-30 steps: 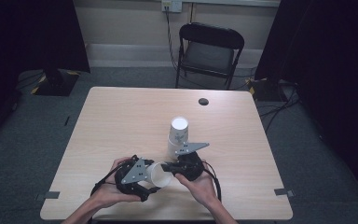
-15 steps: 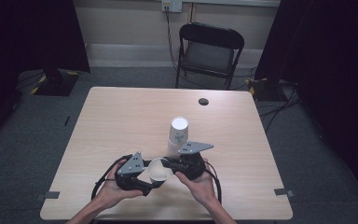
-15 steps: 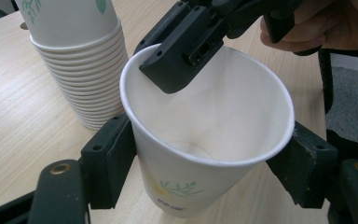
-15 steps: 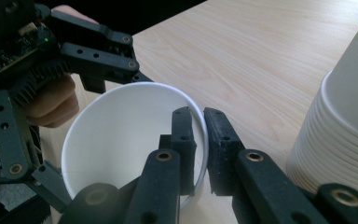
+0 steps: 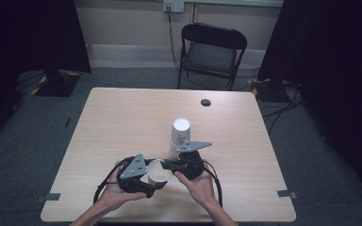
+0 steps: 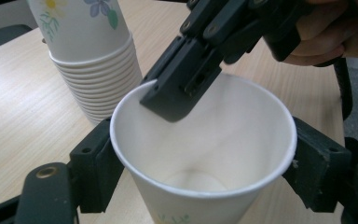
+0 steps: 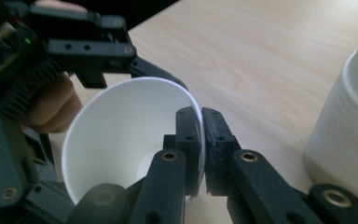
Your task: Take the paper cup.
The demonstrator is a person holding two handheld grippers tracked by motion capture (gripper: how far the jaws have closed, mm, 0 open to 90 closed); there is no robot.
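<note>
Two grippers share one paper cup (image 5: pixel 158 172) near the table's (image 5: pixel 122 122) front edge.
Left gripper (image 5: pixel 147 182) cradles its sides, jaws just widened; right gripper (image 5: pixel 166 165) pinches its rim tight, beside the cup stack (image 5: pixel 180 136).

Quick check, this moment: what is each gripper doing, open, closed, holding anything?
Left gripper: jaws around the single paper cup, touching its sides.
Right gripper: closed, pinching that cup's rim.

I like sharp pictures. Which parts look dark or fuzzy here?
High view: the room around the table is very dark. Left gripper view: the paper cup is sharp, the stack of cups softer. Right gripper view: its own jaws look blurry up close.
</note>
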